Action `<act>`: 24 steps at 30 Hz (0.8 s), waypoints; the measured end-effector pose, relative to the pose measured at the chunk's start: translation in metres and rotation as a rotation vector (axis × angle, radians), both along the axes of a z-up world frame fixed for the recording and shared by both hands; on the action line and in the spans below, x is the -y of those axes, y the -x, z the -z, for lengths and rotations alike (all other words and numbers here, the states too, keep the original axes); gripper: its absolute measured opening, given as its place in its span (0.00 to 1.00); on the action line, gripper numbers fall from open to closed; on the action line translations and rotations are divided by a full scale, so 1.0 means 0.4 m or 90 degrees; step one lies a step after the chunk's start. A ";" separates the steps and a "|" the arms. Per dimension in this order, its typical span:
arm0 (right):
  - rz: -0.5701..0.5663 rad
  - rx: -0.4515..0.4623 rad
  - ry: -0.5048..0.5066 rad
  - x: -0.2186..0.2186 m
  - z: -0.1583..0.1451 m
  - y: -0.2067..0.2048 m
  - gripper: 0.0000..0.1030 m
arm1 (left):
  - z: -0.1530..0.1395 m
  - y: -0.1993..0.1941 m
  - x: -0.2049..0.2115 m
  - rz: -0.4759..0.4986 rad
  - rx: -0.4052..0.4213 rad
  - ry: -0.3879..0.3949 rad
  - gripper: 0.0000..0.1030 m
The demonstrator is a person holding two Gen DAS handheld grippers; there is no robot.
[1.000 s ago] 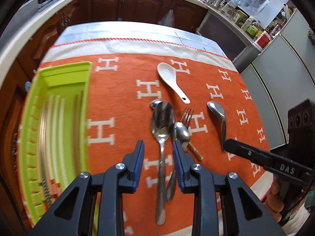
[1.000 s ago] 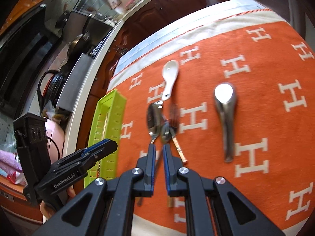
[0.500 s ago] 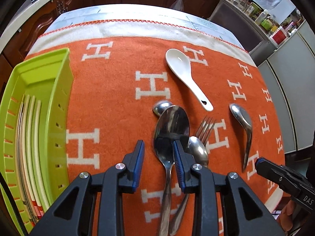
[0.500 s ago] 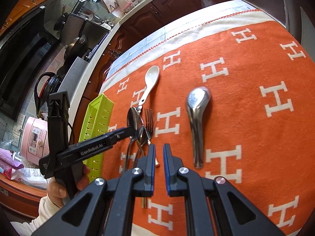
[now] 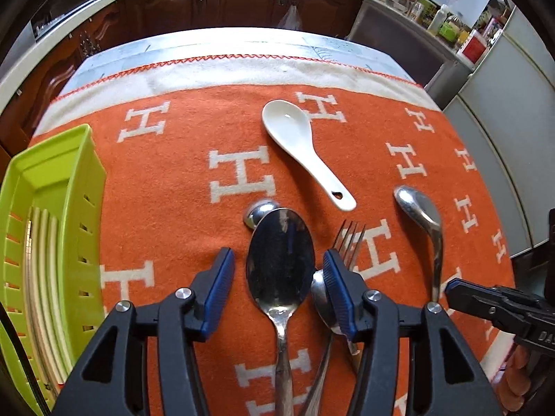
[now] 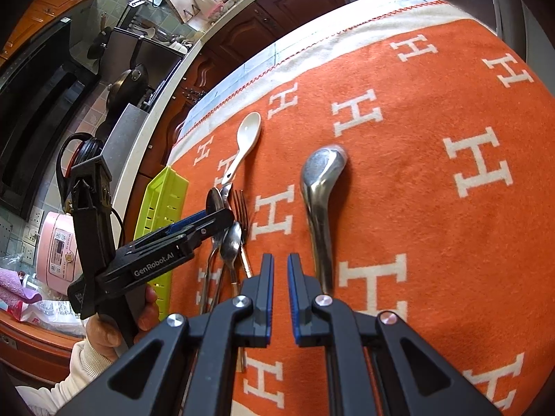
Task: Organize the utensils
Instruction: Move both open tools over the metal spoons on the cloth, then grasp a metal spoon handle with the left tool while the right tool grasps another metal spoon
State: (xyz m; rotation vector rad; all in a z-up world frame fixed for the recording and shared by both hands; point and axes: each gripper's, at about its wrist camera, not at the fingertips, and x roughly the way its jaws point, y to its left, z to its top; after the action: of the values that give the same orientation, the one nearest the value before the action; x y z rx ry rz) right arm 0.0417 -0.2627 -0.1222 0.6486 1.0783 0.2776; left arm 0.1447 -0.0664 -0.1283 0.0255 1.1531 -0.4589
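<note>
- Left gripper (image 5: 279, 279): jaws opening, standing about half wide, astride the bowl of the large steel spoon (image 5: 280, 263). The pads do not press on it; nothing is held.
- Right gripper (image 6: 280, 289): jaws narrow, almost closed, with only orange cloth between them. It hangs just left of the handle of the steel ladle spoon (image 6: 321, 204) and grips nothing.
- Step in hand, by my judgement: picking the large spoon out of the heap for the tray. It would go better if the jaws came down on the neck or handle, where the metal is slim, rather than across the broad bowl.
- Obstruction: a smaller steel spoon (image 5: 321, 294) lies tight against the right-hand pad, partly under it, and a fork (image 5: 348, 242) lies just beyond. A closing pinch could catch either one. Another small spoon bowl (image 5: 258, 211) peeps out from under the tip of the large spoon, so a lift may drag it along.
- The handles of the heap cross one another below the jaws; a straight, slow lift seems wise.
- Farther out: a white ceramic soup spoon (image 5: 301, 149) lies alone, clear of the heap, and the ladle spoon lies apart on the right.
- Destination: the green slotted tray (image 5: 52, 180) stands at the left edge of the tabletop, with long pale items already lying in it; I cannot tell what they are.
- The orange blanket (image 5: 173, 173) covering the tabletop is soft; thin handles may sink into it.
</note>
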 end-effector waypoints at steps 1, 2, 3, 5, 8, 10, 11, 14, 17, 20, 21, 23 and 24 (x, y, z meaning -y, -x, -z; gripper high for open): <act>0.000 0.000 0.000 0.000 0.000 0.000 0.09 | 0.000 -0.001 -0.005 -0.001 -0.004 0.010 0.49; 0.001 -0.001 -0.001 0.001 0.001 0.000 0.09 | 0.000 -0.004 -0.014 -0.003 -0.011 0.028 0.49; 0.001 -0.002 -0.002 0.001 0.003 0.000 0.09 | 0.000 -0.005 -0.024 -0.006 -0.018 0.044 0.49; 0.000 -0.004 -0.003 0.001 0.008 -0.002 0.09 | 0.003 -0.013 -0.047 -0.017 -0.037 0.087 0.49; -0.001 -0.008 -0.005 0.004 0.014 -0.006 0.09 | 0.008 -0.015 -0.066 -0.026 -0.046 0.114 0.45; 0.000 -0.010 -0.008 0.005 0.017 -0.007 0.09 | 0.009 -0.011 -0.060 -0.025 -0.031 0.087 0.34; 0.001 -0.010 -0.007 0.005 0.018 -0.008 0.09 | 0.009 -0.009 -0.056 -0.022 -0.023 0.074 0.32; 0.002 -0.010 -0.008 0.008 0.020 -0.009 0.09 | 0.004 0.001 -0.037 -0.005 0.003 0.033 0.31; 0.002 -0.011 -0.008 0.008 0.020 -0.008 0.09 | 0.003 0.011 -0.014 0.014 0.024 0.005 0.31; 0.007 -0.014 -0.009 0.011 0.024 -0.009 0.09 | 0.002 0.013 -0.004 0.021 0.025 0.001 0.29; 0.009 -0.016 -0.009 0.013 0.025 -0.009 0.09 | 0.000 0.014 -0.003 0.024 0.022 0.001 0.18; 0.012 -0.018 -0.008 0.015 0.028 -0.008 0.09 | -0.004 0.019 -0.001 0.019 0.022 -0.006 0.16; 0.012 -0.018 -0.008 0.018 0.029 -0.006 0.09 | -0.008 0.024 0.001 0.016 0.027 -0.011 0.14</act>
State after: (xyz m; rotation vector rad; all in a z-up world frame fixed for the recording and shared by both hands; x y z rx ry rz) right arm 0.0440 -0.2698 -0.1336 0.6753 1.0972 0.2593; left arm 0.1352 -0.0667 -0.1253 0.0644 1.1160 -0.4681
